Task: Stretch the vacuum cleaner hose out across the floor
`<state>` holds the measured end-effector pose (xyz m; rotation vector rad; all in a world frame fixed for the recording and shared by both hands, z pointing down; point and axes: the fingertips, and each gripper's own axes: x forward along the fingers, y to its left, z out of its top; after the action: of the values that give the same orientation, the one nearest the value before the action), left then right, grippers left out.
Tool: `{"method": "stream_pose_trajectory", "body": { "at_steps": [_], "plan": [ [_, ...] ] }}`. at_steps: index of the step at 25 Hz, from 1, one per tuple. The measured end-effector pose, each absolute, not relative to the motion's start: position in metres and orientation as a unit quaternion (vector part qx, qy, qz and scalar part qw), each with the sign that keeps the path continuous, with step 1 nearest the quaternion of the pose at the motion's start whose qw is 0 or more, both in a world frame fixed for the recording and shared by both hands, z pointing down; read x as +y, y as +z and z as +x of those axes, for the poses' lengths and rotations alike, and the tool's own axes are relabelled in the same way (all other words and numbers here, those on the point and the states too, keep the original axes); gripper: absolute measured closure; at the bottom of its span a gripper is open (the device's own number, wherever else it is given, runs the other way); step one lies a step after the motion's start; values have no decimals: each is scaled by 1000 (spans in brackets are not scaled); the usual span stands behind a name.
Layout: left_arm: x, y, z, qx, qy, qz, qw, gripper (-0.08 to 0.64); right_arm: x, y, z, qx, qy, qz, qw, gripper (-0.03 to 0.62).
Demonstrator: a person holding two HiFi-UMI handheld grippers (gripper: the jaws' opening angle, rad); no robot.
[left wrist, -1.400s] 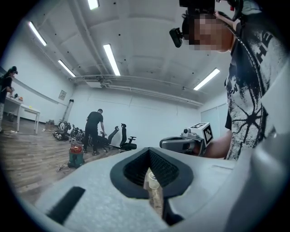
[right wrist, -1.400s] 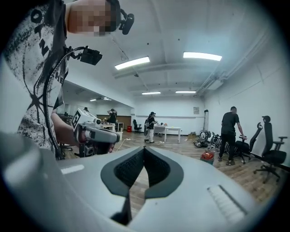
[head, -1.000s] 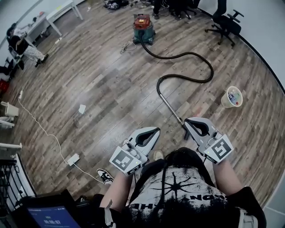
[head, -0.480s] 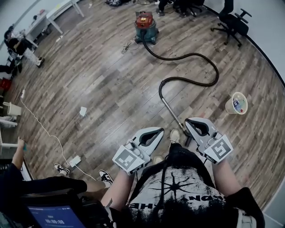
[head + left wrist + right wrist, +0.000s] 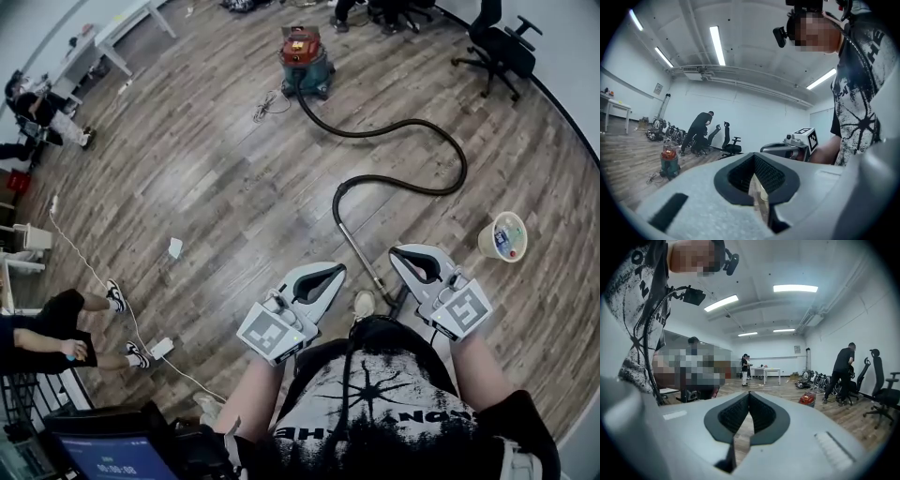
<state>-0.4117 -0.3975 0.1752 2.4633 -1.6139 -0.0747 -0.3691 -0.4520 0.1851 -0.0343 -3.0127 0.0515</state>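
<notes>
The red-topped vacuum cleaner (image 5: 302,52) stands far off on the wooden floor. Its black hose (image 5: 441,136) snakes from it in an S-curve to a metal wand (image 5: 358,251). The wand ends on the floor near my feet, between the two grippers. My left gripper (image 5: 330,272) and right gripper (image 5: 403,253) are both held level in front of my chest, above the floor. Both are shut and hold nothing. In the left gripper view the left gripper (image 5: 753,157) has its jaws together, with the vacuum cleaner (image 5: 669,161) beyond. The right gripper (image 5: 749,394) looks the same.
A cup with small items (image 5: 503,236) stands on the floor at right. An office chair (image 5: 502,47) is at the back right. A power strip (image 5: 161,349) with a white cable and a scrap of paper (image 5: 174,247) lie at left. A seated person's legs (image 5: 84,323) reach in there.
The floor has slid downward in the head view, so the cup and wand sit lower and nearer. Both grippers keep their place, shut. A person's legs have come in at left.
</notes>
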Motion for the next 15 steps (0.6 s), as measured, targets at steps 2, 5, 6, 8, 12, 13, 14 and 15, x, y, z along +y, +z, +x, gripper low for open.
{"method": "stream_pose_trajectory", "body": {
  "at_steps": [2,5,6,8,12,13,14,15],
  "plan": [
    [-413,178,-415,-547,-18,831,100,561,-469,192,-372,-997,17,-11,74,588],
    [-433,187,-422,-550,-4,828,108,561,-491,199,-377,-997,14,-16,74,587],
    [-440,189,-424,-551,-3,827,110,561,-497,202,-378,-997,17,-16,77,588],
    [-450,193,-427,-548,-1,828,115,561,-508,204,-380,-997,21,-10,71,587],
    [-470,193,-438,-540,3,835,107,561,-522,219,-388,-995,28,-3,97,588],
    [-475,192,-443,-538,2,837,105,561,-524,221,-394,-995,19,-7,100,588],
    [-481,192,-450,-531,2,841,102,561,-525,220,-400,-995,7,-8,99,588],
    [-487,193,-455,-518,9,850,97,561,-527,220,-405,-995,-2,-2,102,586]
  ]
}}
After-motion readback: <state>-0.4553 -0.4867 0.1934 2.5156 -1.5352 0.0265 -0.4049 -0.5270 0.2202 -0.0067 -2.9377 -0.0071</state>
